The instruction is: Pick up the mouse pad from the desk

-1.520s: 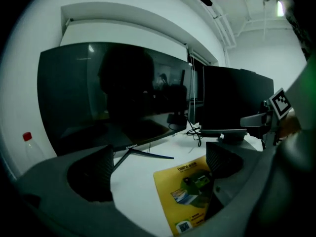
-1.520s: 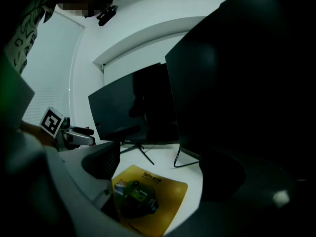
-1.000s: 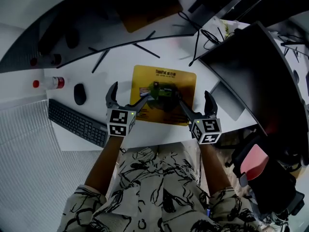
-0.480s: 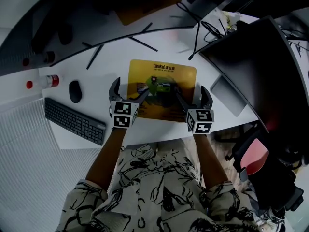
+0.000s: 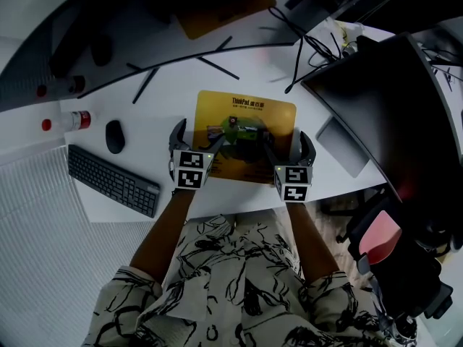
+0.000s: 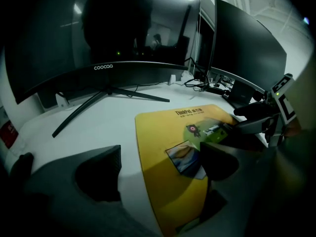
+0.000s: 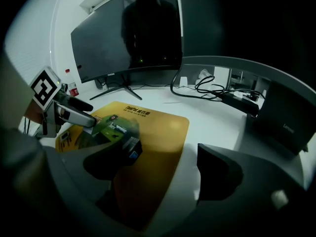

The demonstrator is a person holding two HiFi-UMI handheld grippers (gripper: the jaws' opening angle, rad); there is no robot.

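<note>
Yellow mouse pad (image 5: 246, 132) lies flat on the white desk (image 5: 166, 100), not yet lifted: left gripper (image 5: 197, 137) straddles its left edge, wide jaws closing, right gripper (image 5: 288, 147) straddles its right edge, jaws apart, neither gripping; grasp and lift remain.

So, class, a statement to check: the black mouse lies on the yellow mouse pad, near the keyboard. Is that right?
Not quite. The head view shows the black mouse lying on the white desk, off to the left of the yellow mouse pad, not on it. The rest holds: it is near the keyboard, just beyond its far edge.
</note>
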